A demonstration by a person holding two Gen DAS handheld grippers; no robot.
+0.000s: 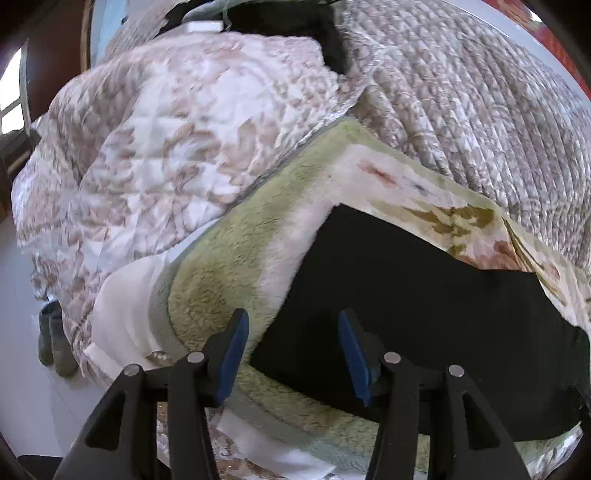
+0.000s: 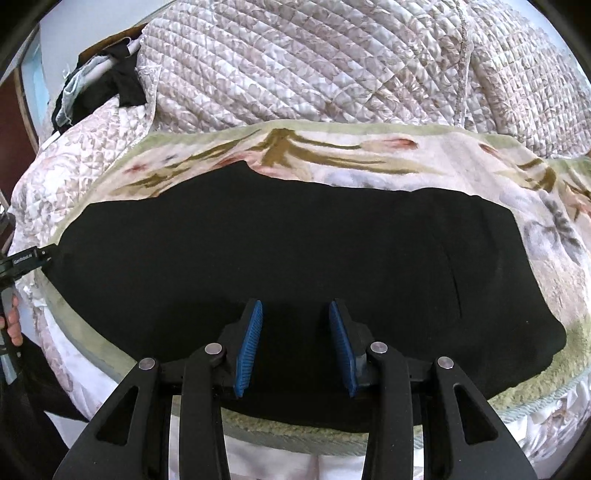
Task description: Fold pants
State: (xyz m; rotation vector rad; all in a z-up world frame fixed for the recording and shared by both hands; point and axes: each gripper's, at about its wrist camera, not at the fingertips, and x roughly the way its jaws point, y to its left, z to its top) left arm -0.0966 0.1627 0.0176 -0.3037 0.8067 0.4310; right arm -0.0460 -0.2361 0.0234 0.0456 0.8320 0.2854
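Where the bed (image 2: 332, 74) fills both views under its quilted floral cover, a fleecy blanket (image 2: 406, 162) with green borders and a flower print lies spread across the near part of it. On that blanket rest the black pants (image 2: 280, 251), laid flat in a broad dark band that runs from side to side in the right wrist view and reaches close to the blanket's near edge. A second dark garment (image 1: 295, 18) sits in a heap at the far end of the bed, well apart from the pants. Beside the bed, on the pale floor (image 1: 22, 387), stands a pair of grey boots (image 1: 55, 339). The right claw (image 2: 295, 343) hangs over the near middle of the pants with its blue pads parted and nothing between them. The left claw (image 1: 293, 354) is spread wider, likewise gripping nothing, poised over the left end of the pants where black cloth meets green fleece.
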